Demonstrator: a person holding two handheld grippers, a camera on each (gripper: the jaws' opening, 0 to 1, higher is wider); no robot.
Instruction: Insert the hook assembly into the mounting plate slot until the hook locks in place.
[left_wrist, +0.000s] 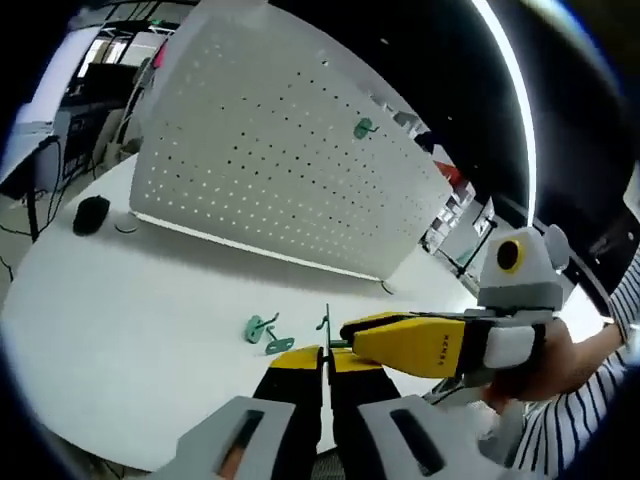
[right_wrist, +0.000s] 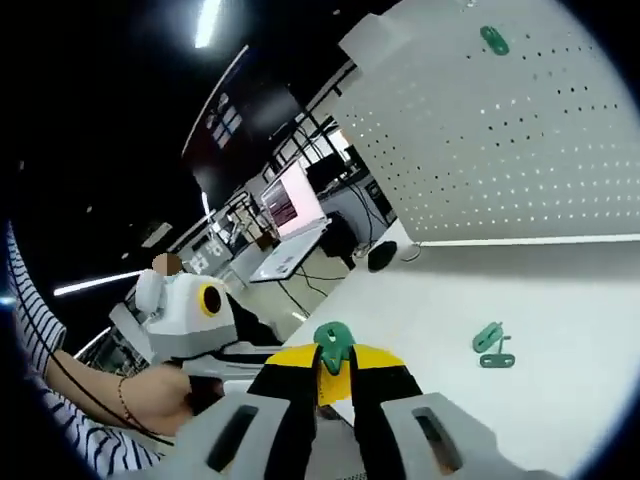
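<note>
A white perforated mounting plate (left_wrist: 270, 150) (right_wrist: 500, 130) stands upright on the white table (left_wrist: 150, 330), with one green hook (left_wrist: 362, 128) (right_wrist: 493, 38) hanging high on it. My left gripper (left_wrist: 326, 362) is shut, and a thin green hook assembly (left_wrist: 325, 322) sticks up from its yellow tips. My right gripper (left_wrist: 350, 333) comes in from the right and meets that same piece. In the right gripper view, my right gripper (right_wrist: 335, 370) is shut on the green hook assembly (right_wrist: 333, 342), well short of the plate.
Two loose green hooks (left_wrist: 262, 327) (left_wrist: 280, 345) lie on the table left of the grippers; one (right_wrist: 490, 345) is seen in the right gripper view. A black mouse (left_wrist: 90, 213) (right_wrist: 380, 257) sits by the plate's end. A striped sleeve (left_wrist: 580, 420) is at the right.
</note>
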